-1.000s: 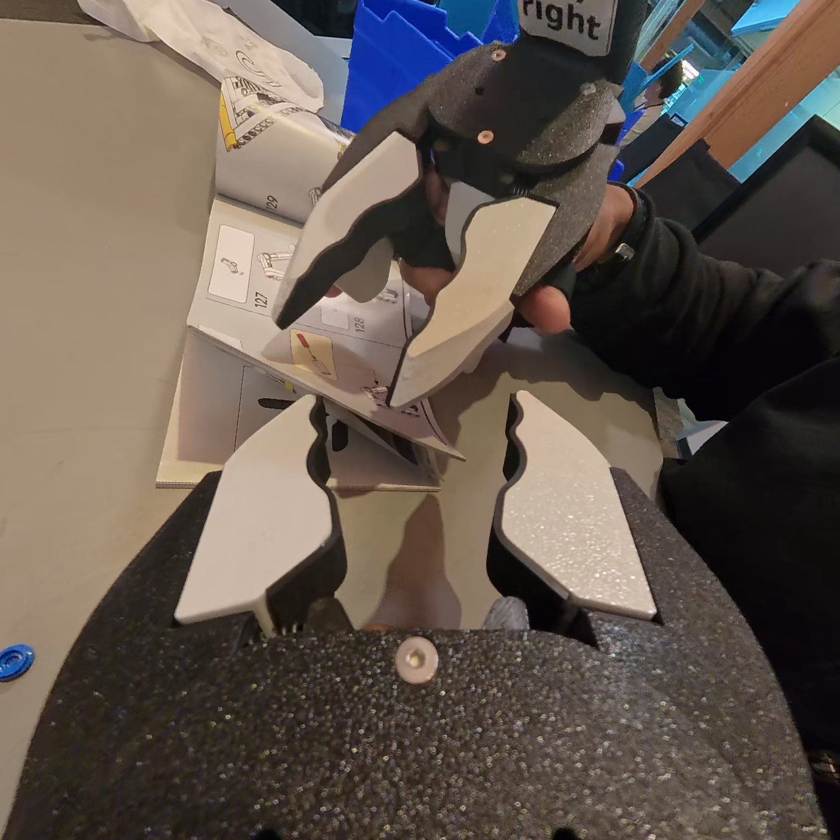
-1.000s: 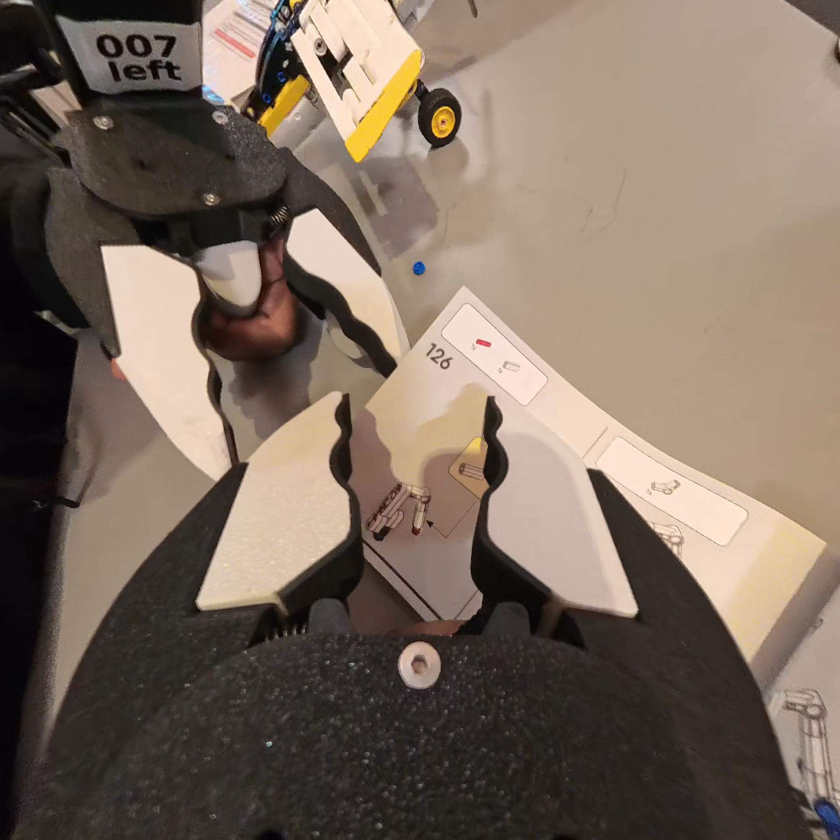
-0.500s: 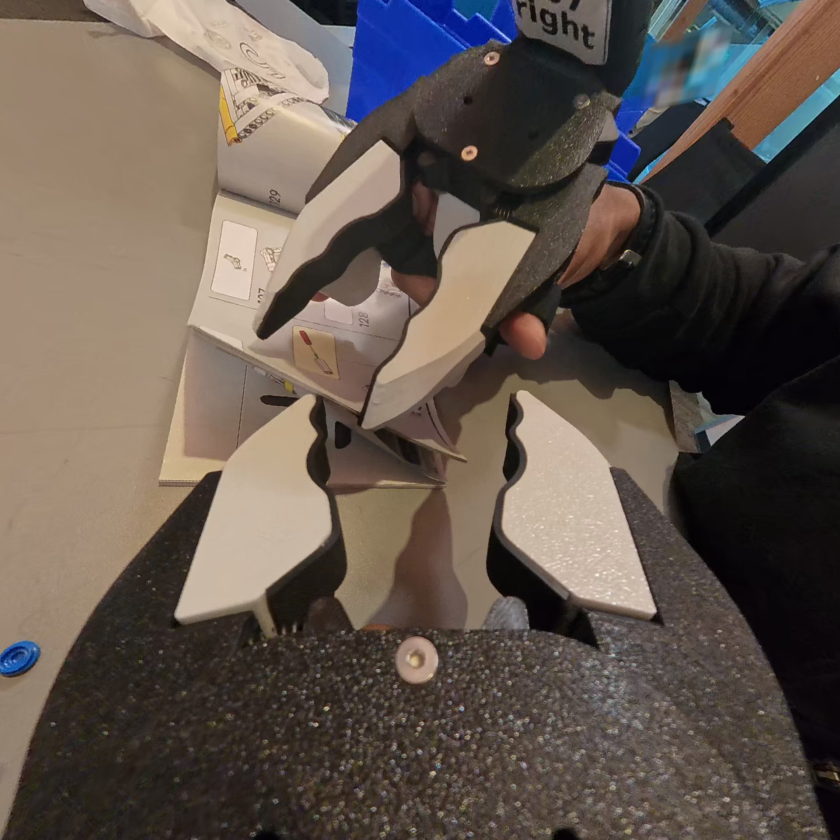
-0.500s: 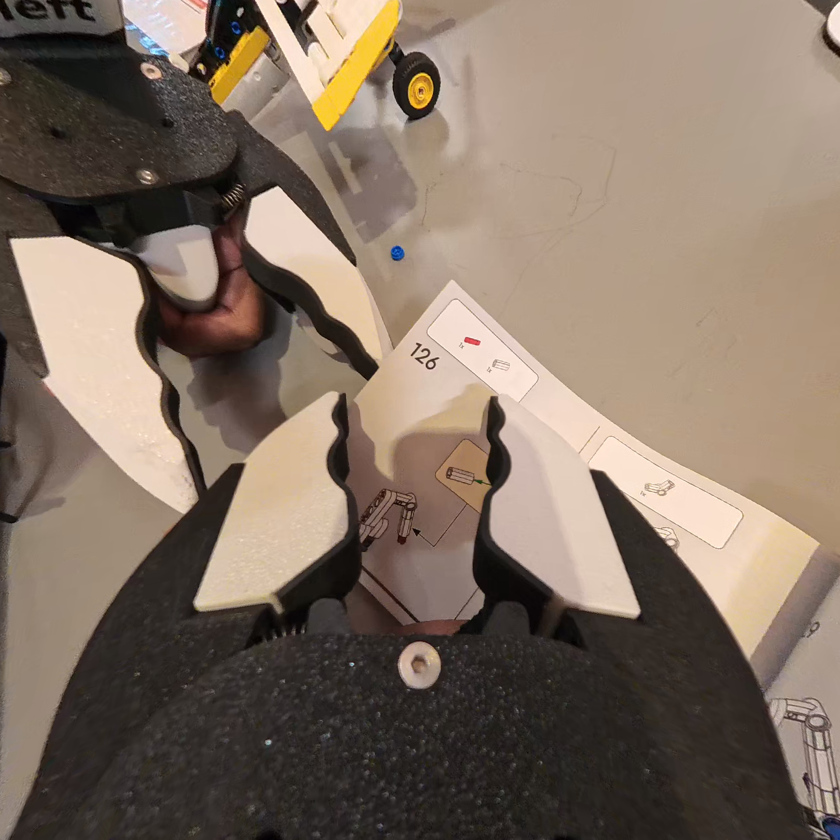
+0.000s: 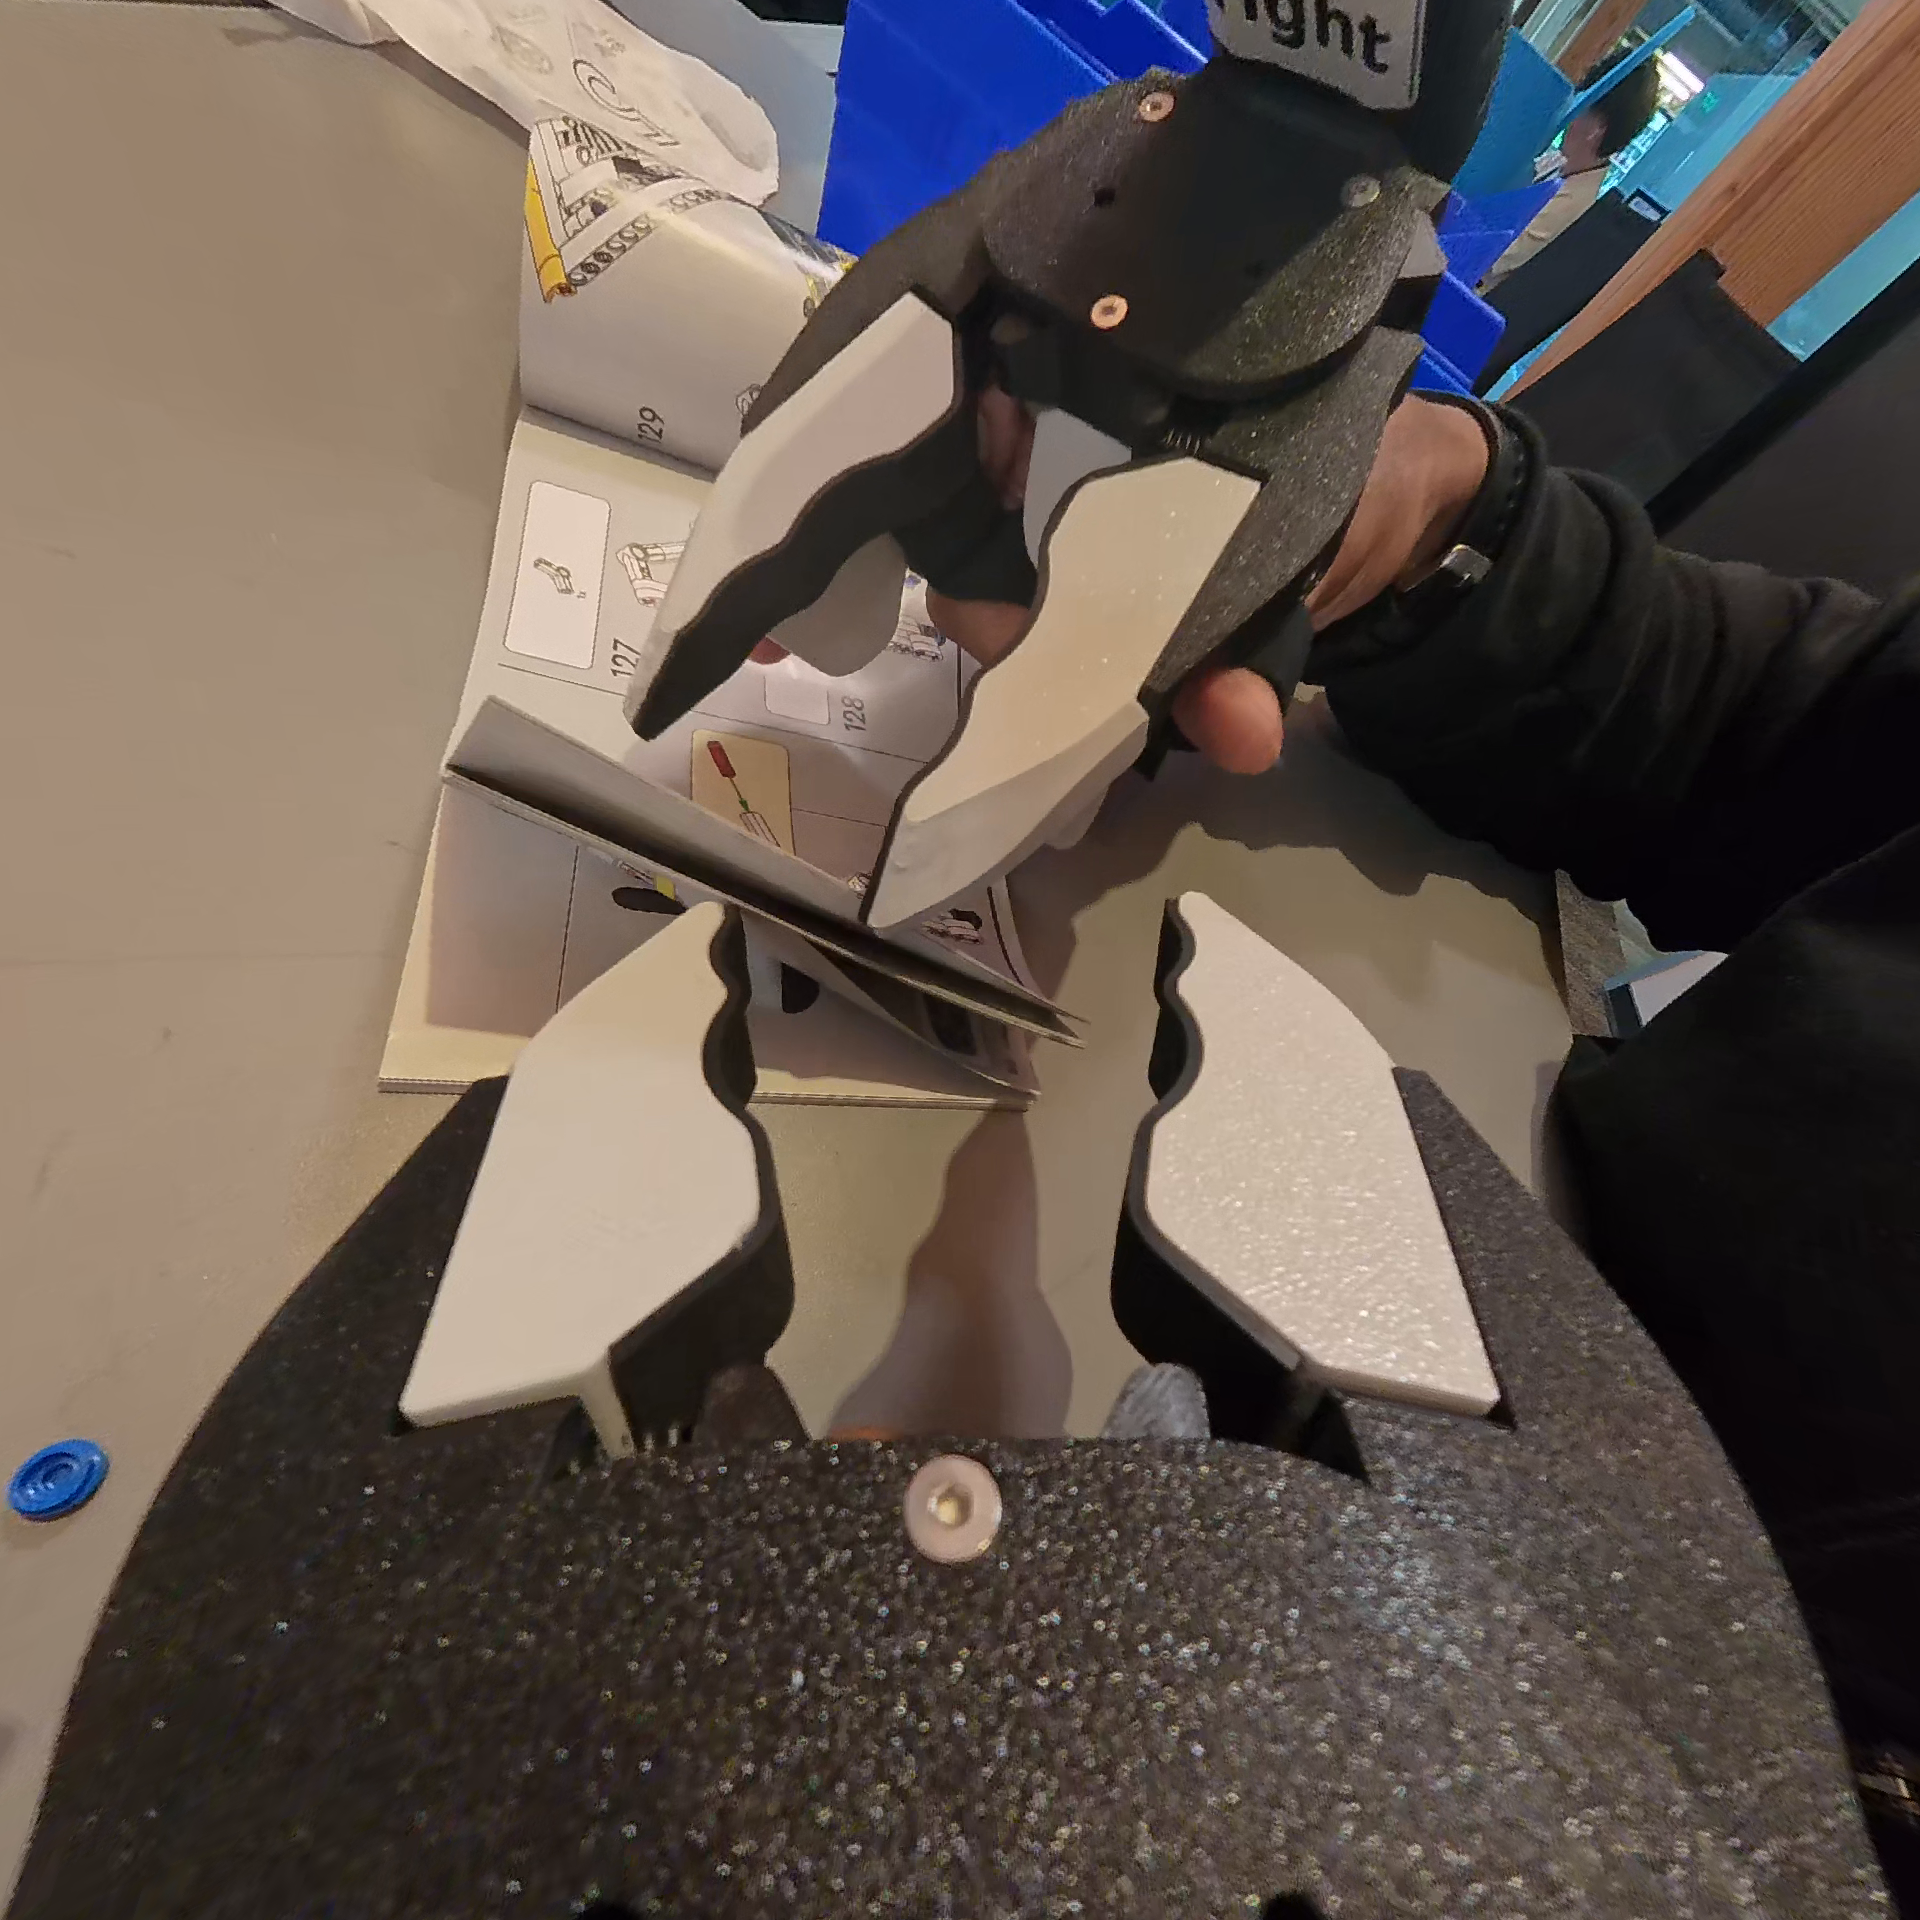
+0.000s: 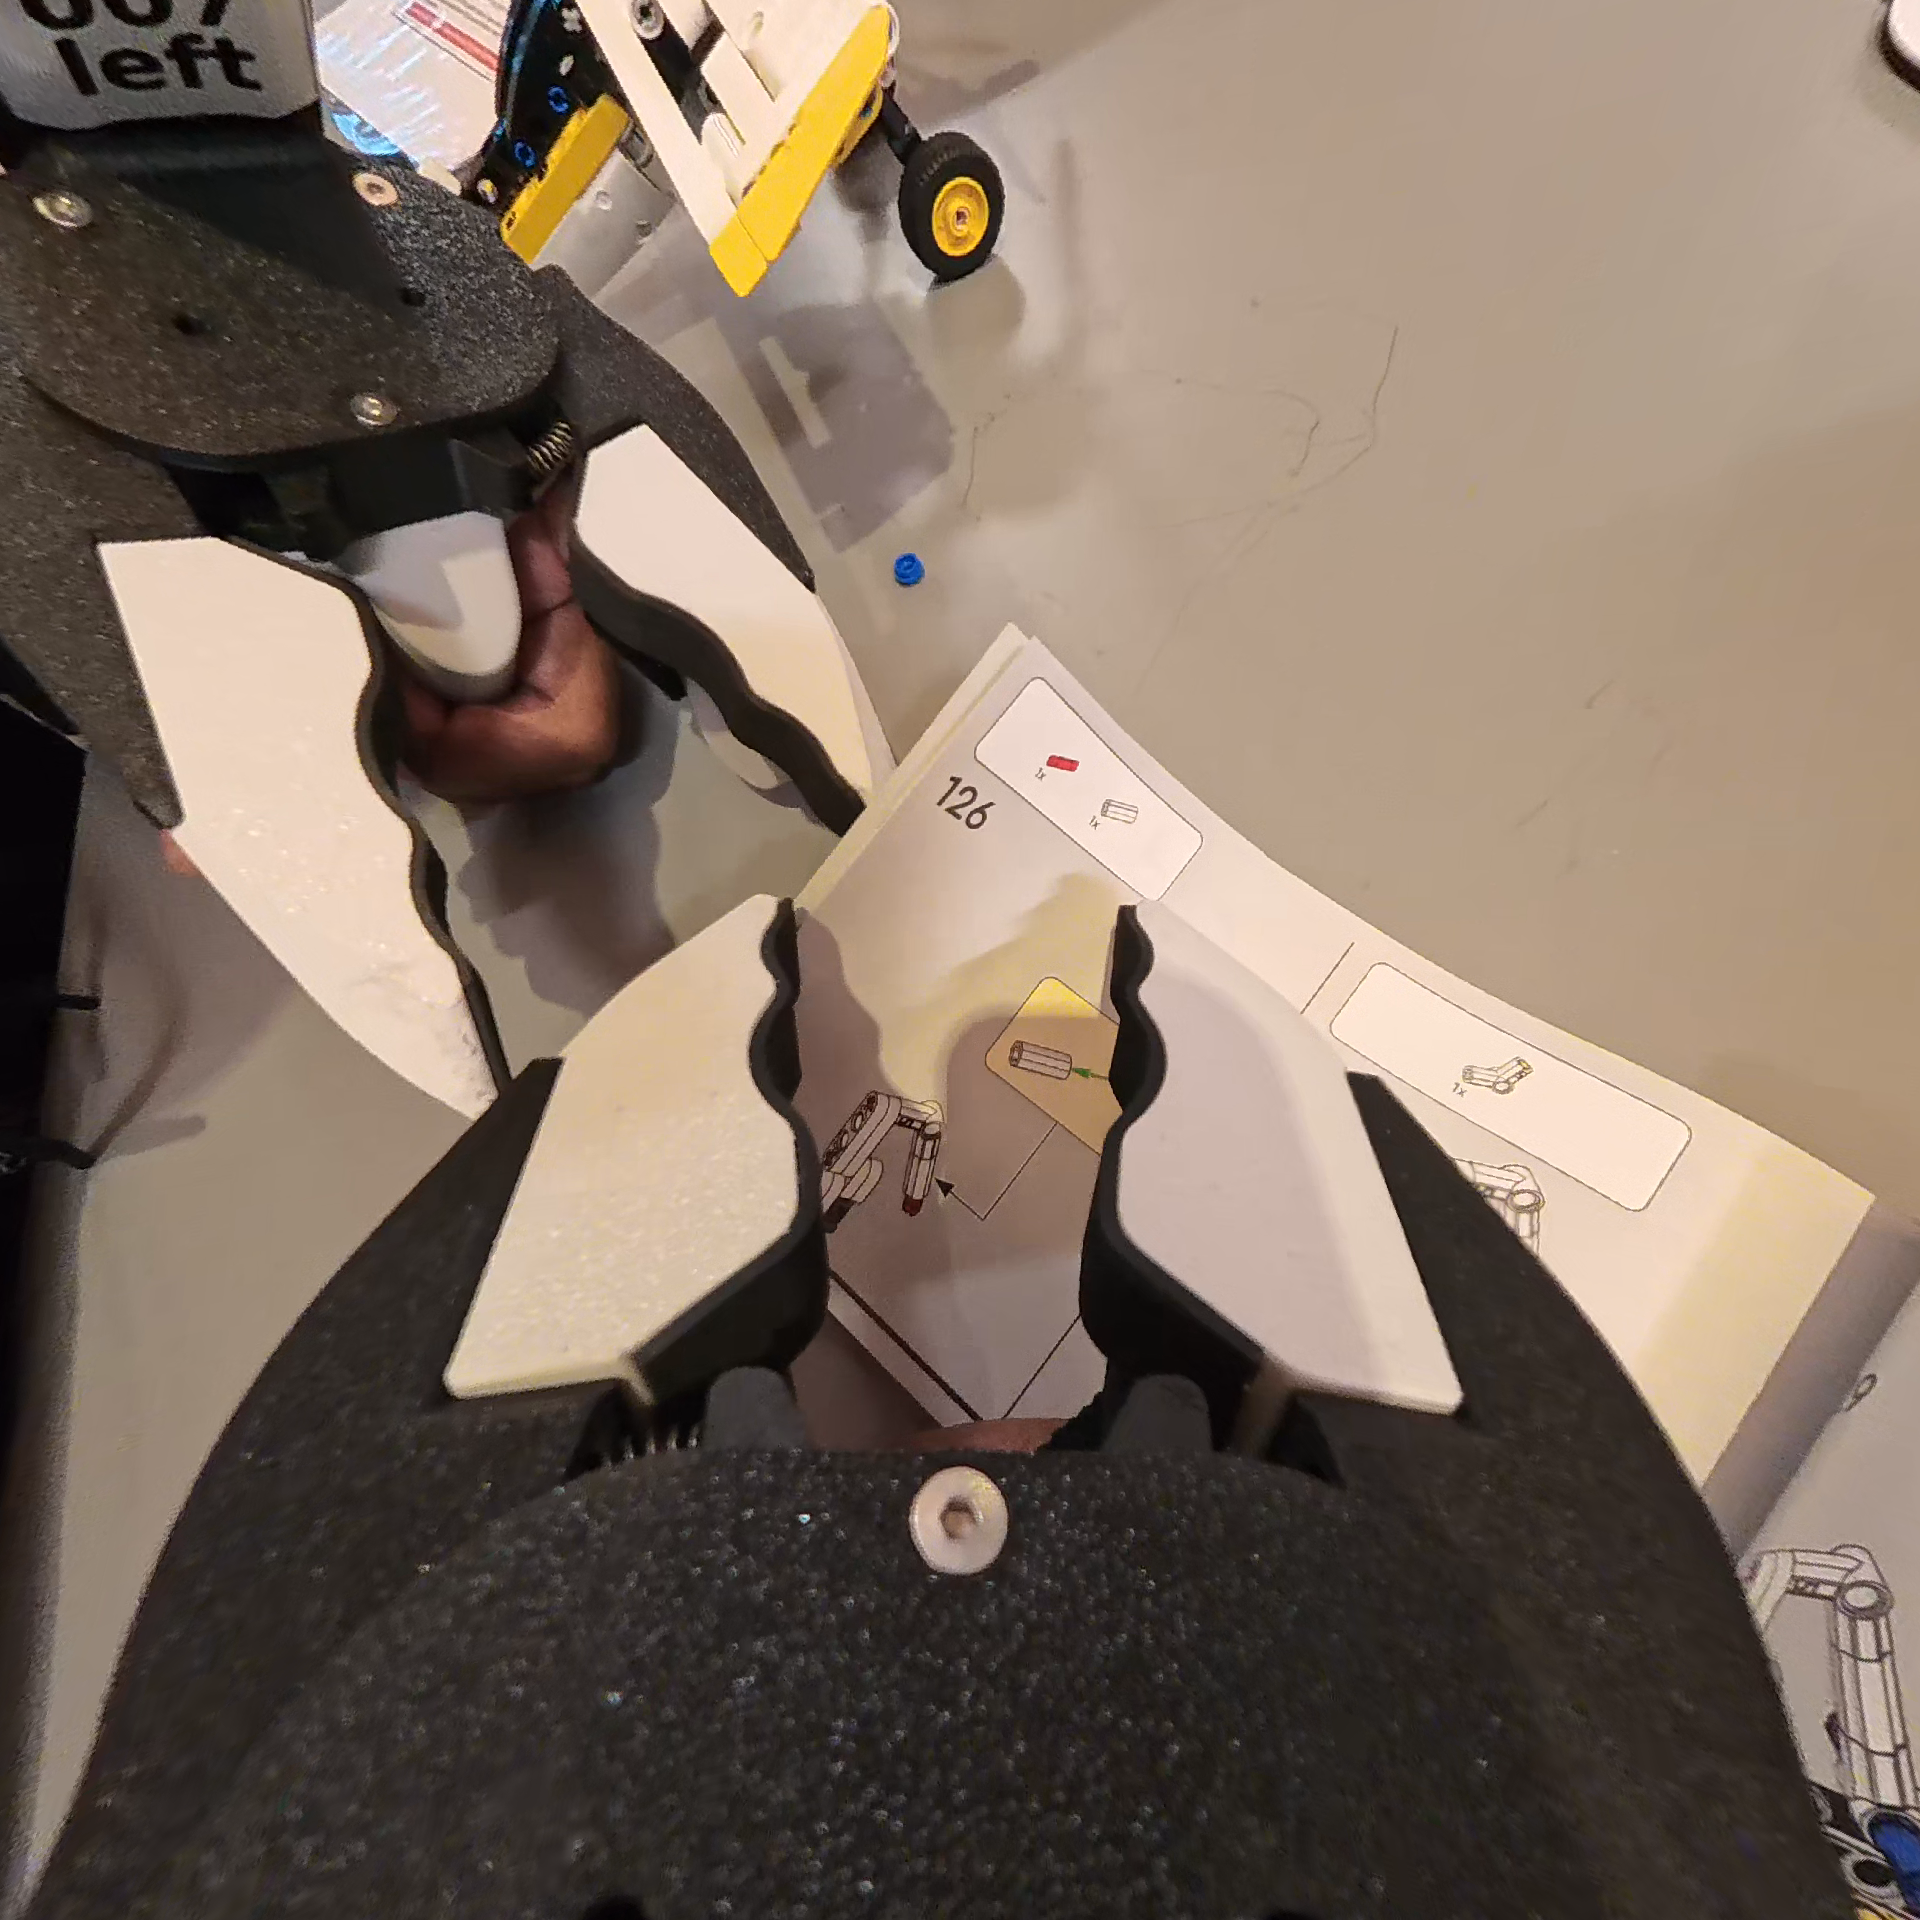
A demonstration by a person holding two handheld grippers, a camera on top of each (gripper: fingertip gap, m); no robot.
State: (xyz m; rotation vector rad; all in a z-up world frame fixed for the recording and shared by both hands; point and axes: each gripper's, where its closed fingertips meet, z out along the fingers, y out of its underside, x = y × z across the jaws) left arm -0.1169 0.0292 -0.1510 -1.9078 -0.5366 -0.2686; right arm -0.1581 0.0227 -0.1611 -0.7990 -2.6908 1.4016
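Left hand-held gripper [image 5: 951, 914]: jaws wide apart, nothing between the pads, held just near of the open instruction booklet [image 5: 582, 914] on the desk [image 5: 229, 582]. Right hand-held gripper [image 6: 956, 914]: jaws moderately apart over the booklet's lifted pages, one fingertip [image 5: 904, 894] touching the raised page; no page clamped. Count: two grippers, one booklet, one yellow-and-white brick vehicle [image 6: 748, 135], one small blue piece [image 6: 908, 569] on the desk.

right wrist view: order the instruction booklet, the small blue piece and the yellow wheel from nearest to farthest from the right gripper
1. Instruction booklet: directly under the right gripper, between its open fingers.
2. Small blue piece: on the table beyond the booklet's corner.
3. Yellow wheel: farthest, top centre, on the toy vehicle.
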